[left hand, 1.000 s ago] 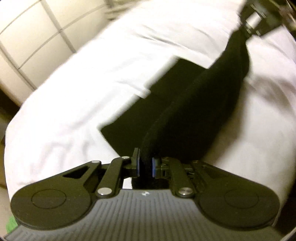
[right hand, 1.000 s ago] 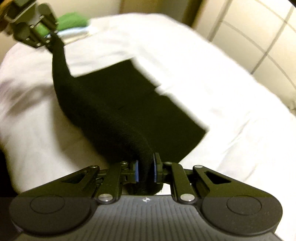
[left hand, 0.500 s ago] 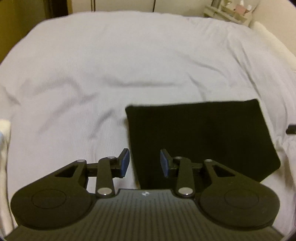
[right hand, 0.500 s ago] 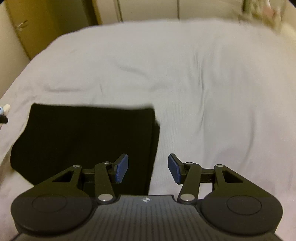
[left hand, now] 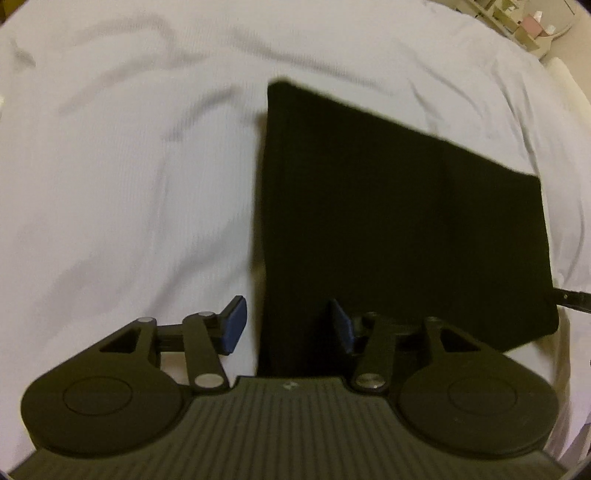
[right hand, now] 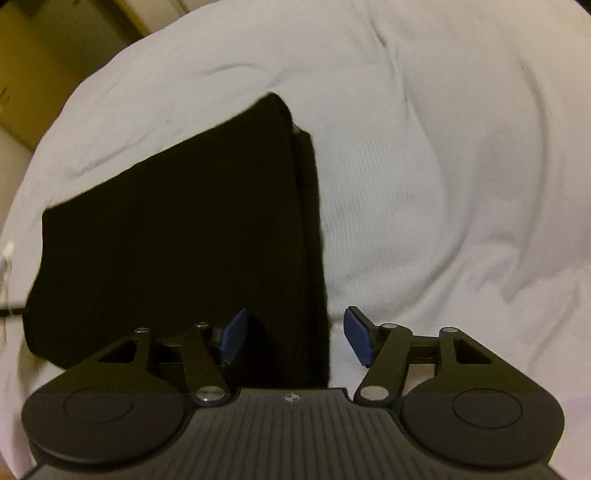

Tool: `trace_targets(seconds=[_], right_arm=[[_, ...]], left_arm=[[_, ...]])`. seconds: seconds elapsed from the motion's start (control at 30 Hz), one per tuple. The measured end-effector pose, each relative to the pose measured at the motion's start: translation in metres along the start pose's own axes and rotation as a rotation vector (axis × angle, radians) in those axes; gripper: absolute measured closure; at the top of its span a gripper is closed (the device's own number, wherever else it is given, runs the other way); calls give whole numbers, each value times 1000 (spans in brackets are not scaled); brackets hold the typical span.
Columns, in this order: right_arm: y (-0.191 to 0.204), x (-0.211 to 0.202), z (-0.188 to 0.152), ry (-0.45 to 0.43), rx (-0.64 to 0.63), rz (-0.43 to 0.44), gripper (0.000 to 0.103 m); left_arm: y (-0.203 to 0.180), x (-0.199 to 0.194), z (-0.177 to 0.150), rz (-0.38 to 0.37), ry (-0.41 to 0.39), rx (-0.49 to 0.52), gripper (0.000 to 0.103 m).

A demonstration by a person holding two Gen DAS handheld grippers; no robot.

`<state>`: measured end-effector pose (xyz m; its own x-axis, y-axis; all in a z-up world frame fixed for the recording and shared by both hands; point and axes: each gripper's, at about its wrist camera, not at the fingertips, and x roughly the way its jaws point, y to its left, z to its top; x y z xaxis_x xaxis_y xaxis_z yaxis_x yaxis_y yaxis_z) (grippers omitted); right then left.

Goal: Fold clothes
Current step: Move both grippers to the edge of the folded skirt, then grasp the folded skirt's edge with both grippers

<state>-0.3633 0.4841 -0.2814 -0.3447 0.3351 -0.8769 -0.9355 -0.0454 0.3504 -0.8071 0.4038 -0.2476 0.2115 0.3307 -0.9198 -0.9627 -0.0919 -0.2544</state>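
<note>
From the left wrist camera we're looking down at a black garment (left hand: 399, 229) lying flat on a white bedsheet (left hand: 129, 184). It's folded into a neat, roughly rectangular slab, so dark that we can't make out any seams, print or fabric texture. Its left edge runs almost straight up the middle of the view and its far corner is pretty sharp; the near right corner is more rounded. The sheet around it has soft wrinkles. Our left gripper (left hand: 286, 326) sits right at the near edge of the garment with its jaws spread wide and nothing between them: the left blue pad (left hand: 232, 325) is over bare sheet, the right one is over the black cloth. We can't tell if it's touching the fabric. At the far right edge there's a thin dark bit of something, too cut off to identify. Some shelving (left hand: 524, 22) shows in the top right corner, blurry.

Over to the right wrist camera: same garment (right hand: 166, 236), now filling the left half of the view. Here you can actually see layers along its right edge, a lower layer peeking out just beside the top one. Our right gripper (right hand: 293, 338) is also wide open and empty, straddling that right edge, one pad over cloth and one over sheet (right hand: 443, 184). A yellowish wall (right hand: 44, 55) shows top left.
</note>
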Motion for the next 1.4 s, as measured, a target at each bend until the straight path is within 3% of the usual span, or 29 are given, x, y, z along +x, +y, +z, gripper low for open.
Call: trace_targets(seconds=[0.03,0.07,0.23,0.33,0.43,0.47,0.53,0.63,0.8,0.97,1.13,1.27,1.4], right_arm=[[-1,1,-4,2,10,18,73],[2,2,-4,3,10,32,94],[10,-28,-23,-33,42,96,97],[-8,-27,-39,-19,130,54,98],[-22,-8,-39,13,200,36,92],[-19,-4,-33,15,185,28,75],[-10,-7,-20,-11,116,7,61],[-1,-17,-5,-64,35,-9,52],[-4,-15,8,-113,33,-9,51],[0,12,24,3,-16,-76,51],[7,4,54,-113,-61,-41,50],[11,4,82,-205,-91,-15,48],[18,21,106,-284,-148,14,41]], left_arm=[[-2,3,-3,-12,10,1,89],[-5,2,-5,-4,2,26,95],[-16,2,-3,25,-14,125,95],[-18,6,-4,42,0,154,93],[-18,4,-5,57,3,177,89],[-17,0,-4,60,-5,179,88],[-12,-12,0,59,-30,158,87],[-4,-27,10,52,-81,116,87],[-2,-18,31,56,-111,93,81],[-11,1,37,64,-84,158,81],[-2,12,67,77,-112,136,73],[11,20,94,45,-161,62,63],[15,32,106,-8,-179,31,63]])
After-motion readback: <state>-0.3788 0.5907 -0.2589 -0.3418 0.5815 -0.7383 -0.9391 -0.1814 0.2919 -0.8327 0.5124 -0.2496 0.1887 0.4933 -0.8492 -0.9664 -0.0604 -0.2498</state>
